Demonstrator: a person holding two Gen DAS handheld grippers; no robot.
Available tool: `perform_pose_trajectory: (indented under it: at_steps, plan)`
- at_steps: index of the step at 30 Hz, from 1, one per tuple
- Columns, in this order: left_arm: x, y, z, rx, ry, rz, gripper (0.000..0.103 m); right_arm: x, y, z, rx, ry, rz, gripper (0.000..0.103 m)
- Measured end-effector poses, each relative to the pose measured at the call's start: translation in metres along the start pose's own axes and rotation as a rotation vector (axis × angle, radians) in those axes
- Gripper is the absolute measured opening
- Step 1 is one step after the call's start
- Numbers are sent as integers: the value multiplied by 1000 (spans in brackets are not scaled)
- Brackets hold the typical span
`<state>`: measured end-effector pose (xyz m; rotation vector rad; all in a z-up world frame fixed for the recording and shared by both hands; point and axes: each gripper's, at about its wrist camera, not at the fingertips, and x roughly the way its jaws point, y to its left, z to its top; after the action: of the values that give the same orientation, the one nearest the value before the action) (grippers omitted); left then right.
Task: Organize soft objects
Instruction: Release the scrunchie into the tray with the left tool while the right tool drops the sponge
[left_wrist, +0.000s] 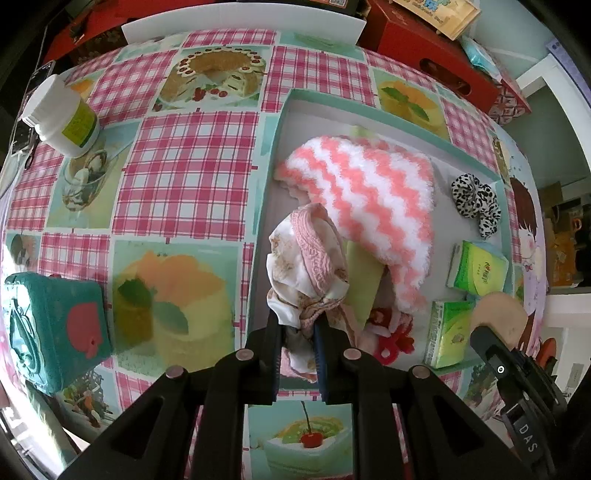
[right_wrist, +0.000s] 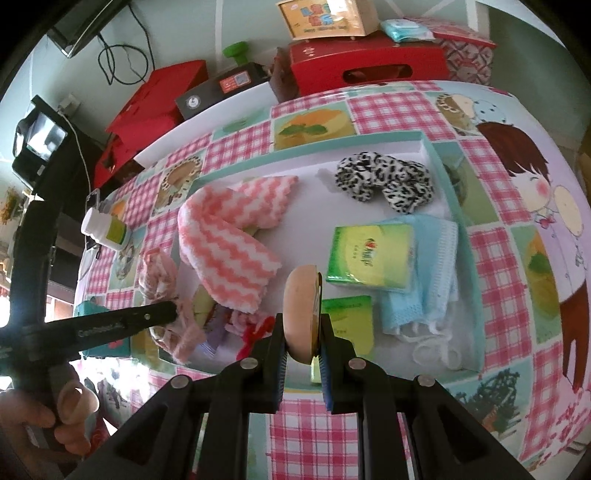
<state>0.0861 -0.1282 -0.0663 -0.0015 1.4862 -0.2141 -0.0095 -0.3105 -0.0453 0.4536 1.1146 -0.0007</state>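
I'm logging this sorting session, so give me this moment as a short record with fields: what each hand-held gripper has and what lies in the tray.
left hand-held gripper: shut on pink-trimmed cloth
right hand-held gripper: shut on beige round sponge
tray: holds striped towel, leopard scrunchie, tissue packs, blue mesh cloth
outside tray: white bottle

bright, even daylight; soft shadows; strong fisheye curvature and dark vignette at edges; overexposed glare at lower left, right wrist view
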Motion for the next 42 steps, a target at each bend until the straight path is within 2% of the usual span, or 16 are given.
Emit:
perform_pose_trajectory:
  at_steps: [5, 10, 12, 16, 18, 23, 25, 31, 36, 42]
  plan:
    - [5, -1, 6, 1, 4, 2, 18, 8, 7, 6, -14, 9, 3, 18]
    - [3, 2, 9, -7, 5, -22, 30, 15, 11, 11, -17, 23, 6, 19]
    - [2, 4, 10, -5, 4, -26, 38, 16, 12, 12, -19, 26, 5, 19]
    - [1, 5, 10, 1, 9, -27, 41, 20, 14, 14, -22, 37, -1, 20]
    - [2, 5, 9, 4, 13, -28, 47, 21, 14, 13, -24, 41, -3, 20]
    - [1, 5, 7, 2, 17, -39, 50, 24, 14, 11, -29, 55, -23, 39]
    - [-3, 6, 6, -5, 10, -41, 55, 24, 14, 10, -33, 56, -32, 46]
    - [-15, 14, 2, -17, -17, -33, 59, 22, 15, 8, -42, 55, -54, 60]
    - [-28, 22, -2, -28, -69, -22, 83, 18, 16, 6, -56, 54, -85, 71]
    - [-42, 32, -11, -23, -126, 20, 90, 13, 17, 0, -69, 57, -123, 87]
